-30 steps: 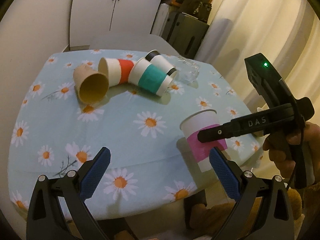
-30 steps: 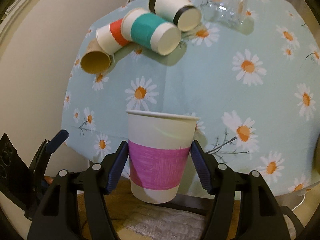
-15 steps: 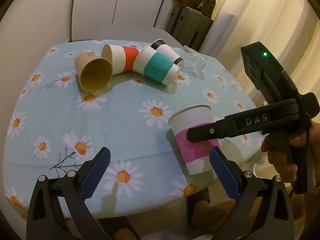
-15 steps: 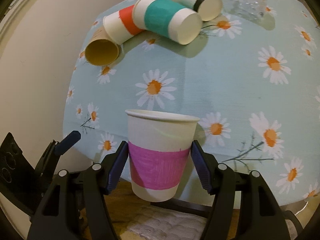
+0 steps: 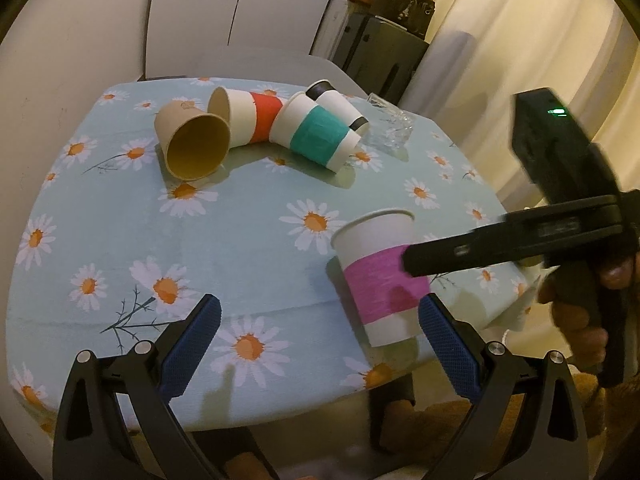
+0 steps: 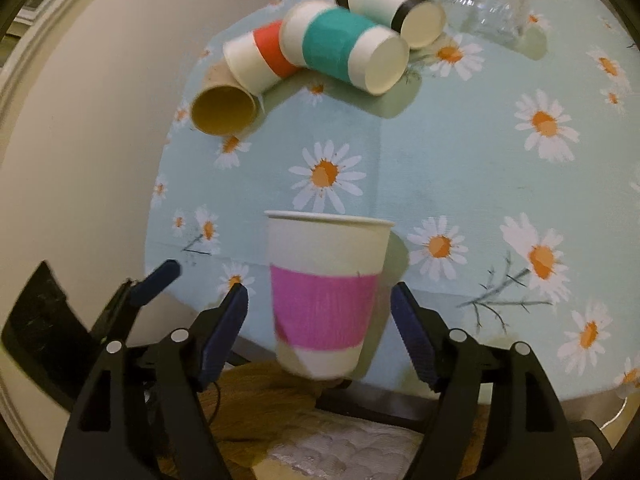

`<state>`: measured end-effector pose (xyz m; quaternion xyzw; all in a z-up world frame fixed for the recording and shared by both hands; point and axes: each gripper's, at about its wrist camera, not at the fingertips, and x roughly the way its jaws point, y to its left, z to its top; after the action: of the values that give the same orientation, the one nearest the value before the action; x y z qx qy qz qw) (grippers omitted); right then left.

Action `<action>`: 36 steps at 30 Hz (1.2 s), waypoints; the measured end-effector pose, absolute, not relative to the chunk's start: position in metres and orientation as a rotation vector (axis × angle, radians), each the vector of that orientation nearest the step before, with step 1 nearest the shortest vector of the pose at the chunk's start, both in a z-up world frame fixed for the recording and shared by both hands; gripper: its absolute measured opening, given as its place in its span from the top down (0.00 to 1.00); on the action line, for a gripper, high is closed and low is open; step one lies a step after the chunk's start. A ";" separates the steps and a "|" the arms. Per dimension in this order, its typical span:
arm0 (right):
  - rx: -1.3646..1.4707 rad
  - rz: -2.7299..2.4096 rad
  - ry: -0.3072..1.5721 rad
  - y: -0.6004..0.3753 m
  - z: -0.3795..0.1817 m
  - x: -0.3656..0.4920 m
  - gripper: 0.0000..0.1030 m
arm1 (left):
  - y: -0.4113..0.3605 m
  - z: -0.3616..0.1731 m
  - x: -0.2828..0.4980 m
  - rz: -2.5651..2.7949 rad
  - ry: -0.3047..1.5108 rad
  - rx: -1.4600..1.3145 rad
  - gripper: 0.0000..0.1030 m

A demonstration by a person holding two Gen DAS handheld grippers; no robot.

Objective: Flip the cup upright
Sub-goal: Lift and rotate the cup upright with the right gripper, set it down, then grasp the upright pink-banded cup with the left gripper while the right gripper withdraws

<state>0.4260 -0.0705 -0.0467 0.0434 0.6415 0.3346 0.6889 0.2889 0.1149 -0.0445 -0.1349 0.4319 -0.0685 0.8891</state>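
Note:
A white paper cup with a pink band (image 5: 380,276) (image 6: 326,300) stands upright near the front edge of the daisy-print table (image 5: 120,220). My right gripper (image 6: 320,324) is open, its blue pads apart from the cup on both sides. In the left wrist view the right gripper's black finger (image 5: 480,252) crosses the cup's right side. My left gripper (image 5: 318,344) is open and empty above the table's front edge. Several cups lie on their sides at the back: brown (image 5: 192,146), red-banded (image 5: 250,120), teal-banded (image 5: 316,138) and black-rimmed (image 5: 340,106).
A clear plastic cup (image 5: 390,130) lies at the back right of the table. A white chair back (image 5: 240,12) and dark boxes (image 5: 384,48) stand behind the table. A curtain (image 5: 520,40) hangs to the right. The table edge is close under both grippers.
The right gripper's jaws have opened off the pink-banded cup, which now stands on the table. Both grippers moved further in over the table.

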 end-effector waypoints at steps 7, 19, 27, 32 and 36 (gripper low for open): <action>0.121 0.716 1.240 -0.131 0.012 0.404 0.28 | 0.100 -0.013 0.312 -0.159 0.960 -0.304 0.06; 0.221 0.720 1.245 -0.180 0.000 0.378 0.28 | 0.042 -0.031 0.373 -0.098 1.236 -0.291 0.06; 0.227 0.750 1.267 -0.188 -0.022 0.374 0.28 | 0.039 -0.055 0.392 0.034 1.328 -0.283 0.08; 0.201 0.756 1.243 -0.189 -0.021 0.374 0.28 | 0.038 -0.066 0.400 0.073 1.365 -0.271 0.08; 0.203 0.763 1.253 -0.189 -0.026 0.375 0.28 | 0.038 -0.071 0.403 0.091 1.368 -0.284 0.14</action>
<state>0.3746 -0.1892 -0.0262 0.0924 0.5709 0.3474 0.7381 0.4031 0.0380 -0.0706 -0.1305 0.6295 0.0417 0.7649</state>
